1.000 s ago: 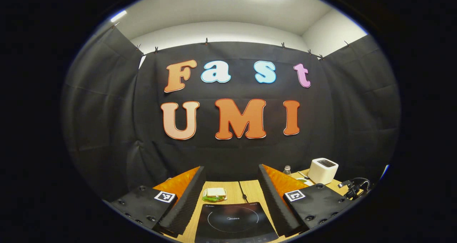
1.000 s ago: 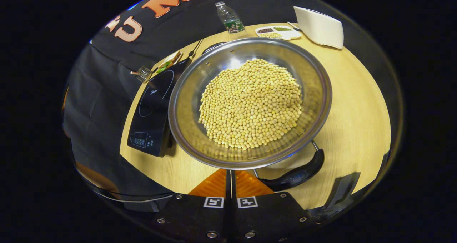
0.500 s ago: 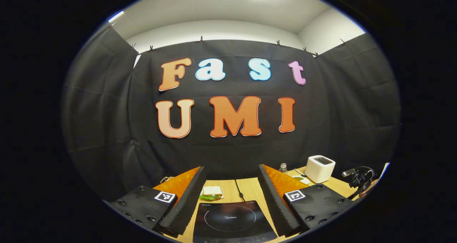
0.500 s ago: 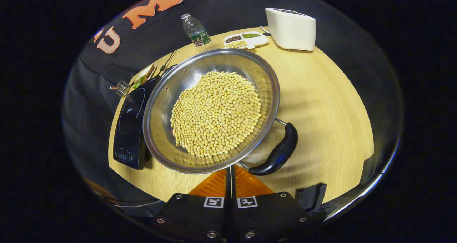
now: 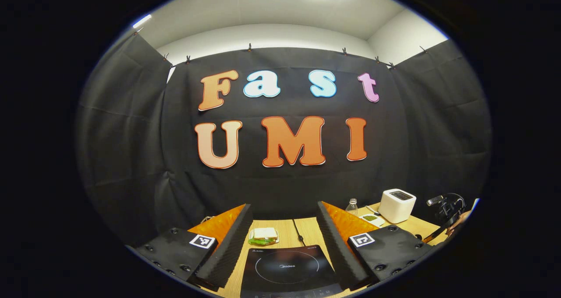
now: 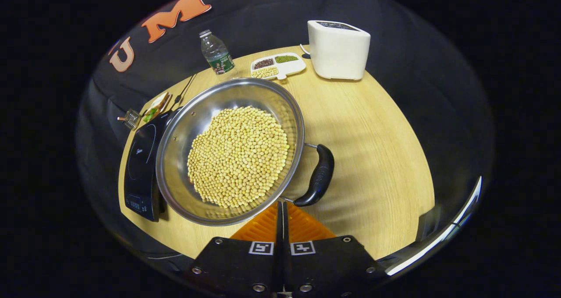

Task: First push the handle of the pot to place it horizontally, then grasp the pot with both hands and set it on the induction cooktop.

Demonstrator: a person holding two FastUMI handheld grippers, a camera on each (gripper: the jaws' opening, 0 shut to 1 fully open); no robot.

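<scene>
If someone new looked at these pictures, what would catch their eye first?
Most striking is the steel pot heaped with yellow beans, black handle on its right, beside the induction cooktop. Behind it stands a white toaster.

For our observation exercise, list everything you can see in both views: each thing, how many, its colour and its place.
pot: one, steel, table middle, beside cooktop
beans: a heap, yellow, in pot
handle: one, black, pot's near-right side
cooktop: one, black, left of pot
bottle: one, clear, far edge
tray: one, white, three compartments, beside bottle
toaster: one, white, far right
sandwich: one, behind cooktop
table: one, light wood
left gripper: open, above cooktop
right gripper: shut, near pot's rim
</scene>
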